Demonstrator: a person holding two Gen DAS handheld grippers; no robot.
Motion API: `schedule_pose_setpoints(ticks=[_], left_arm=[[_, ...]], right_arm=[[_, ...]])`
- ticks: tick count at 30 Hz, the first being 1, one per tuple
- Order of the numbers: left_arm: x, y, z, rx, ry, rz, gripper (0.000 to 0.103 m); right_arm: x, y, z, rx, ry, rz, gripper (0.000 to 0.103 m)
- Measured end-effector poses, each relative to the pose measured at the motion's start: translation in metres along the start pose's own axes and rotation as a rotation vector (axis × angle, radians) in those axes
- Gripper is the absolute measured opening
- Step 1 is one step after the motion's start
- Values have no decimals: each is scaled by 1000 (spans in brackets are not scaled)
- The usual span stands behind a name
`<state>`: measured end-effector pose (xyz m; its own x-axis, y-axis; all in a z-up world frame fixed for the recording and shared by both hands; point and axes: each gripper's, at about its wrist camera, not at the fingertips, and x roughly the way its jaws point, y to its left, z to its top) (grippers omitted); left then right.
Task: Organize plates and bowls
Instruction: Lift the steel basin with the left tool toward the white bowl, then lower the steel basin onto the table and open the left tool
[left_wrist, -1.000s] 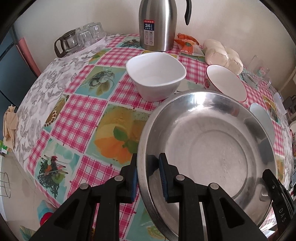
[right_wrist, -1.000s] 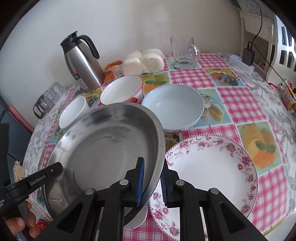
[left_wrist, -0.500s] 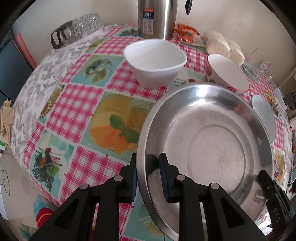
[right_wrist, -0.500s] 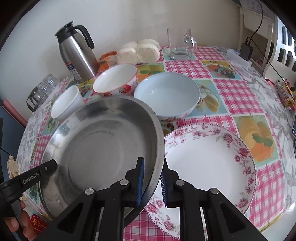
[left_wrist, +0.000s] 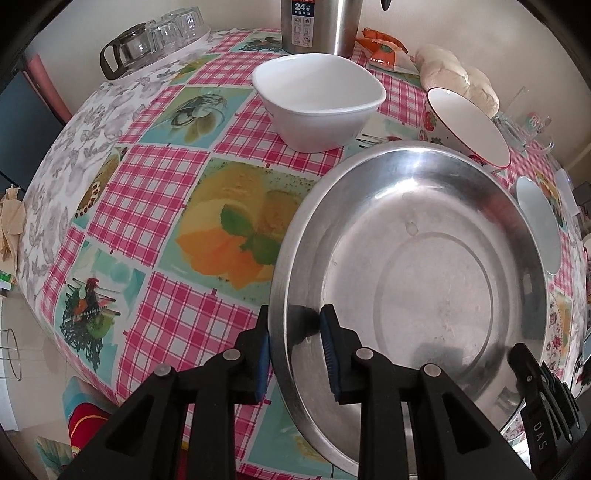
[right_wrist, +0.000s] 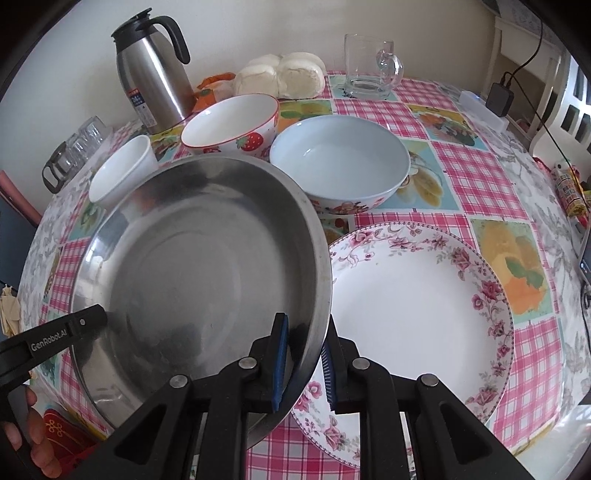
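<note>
I've got both grippers on steel pan (left_wrist: 424, 280): L gripper (left_wrist: 295, 350) fingers clamped on its lower-left rim, R gripper (right_wrist: 304, 360) fingers clamped on opposite rim, pan overlapping floral plate (right_wrist: 424, 302) at right of frame, above table (left_wrist: 147, 206).

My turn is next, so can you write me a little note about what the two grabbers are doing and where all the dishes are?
Left gripper: shut on the steel pan's left rim.
Right gripper: shut on its right rim. Both hold the pan over the table.
Flowered plate lies just right of the pan, its near edge under the pan's rim.
Behind the pan: white bowl, strawberry bowl, blue bowl, all separate.
Done: pan gripped. Nothing stacked yet.
Left: set the pan down, then stack the bowls and plate.
</note>
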<state>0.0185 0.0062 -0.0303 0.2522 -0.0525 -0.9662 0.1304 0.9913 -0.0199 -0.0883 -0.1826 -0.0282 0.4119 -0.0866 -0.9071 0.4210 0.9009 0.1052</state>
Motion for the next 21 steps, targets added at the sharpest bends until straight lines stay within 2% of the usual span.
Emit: schedule_pose_setpoints(ticks=[8,11,15,16,18,20,21], left_arm=[[-1,5,2,-37,11,-14,29],[-6,4,3,-32,-9,-23,34],[-19,-1,3,-8,-66,-22,42],[-21,-2,3,-3,-75,-23,46],[-25,-4,4,9,-93,-25,56],[-27,-8,5,21,-106,-19,71],[-28,-9,5,25,-112,-16,73]], right_arm=[[3,2,0,-5,17,6,21],[2,1,1,3,12,11,31],[-4,-1,3,19,-19,6,35],[-6,-2,3,25,-29,6,38],[-10,-4,5,37,-52,1,50],[-14,-6,7,48,-77,0,65],[-15,-7,8,53,-89,2,68]])
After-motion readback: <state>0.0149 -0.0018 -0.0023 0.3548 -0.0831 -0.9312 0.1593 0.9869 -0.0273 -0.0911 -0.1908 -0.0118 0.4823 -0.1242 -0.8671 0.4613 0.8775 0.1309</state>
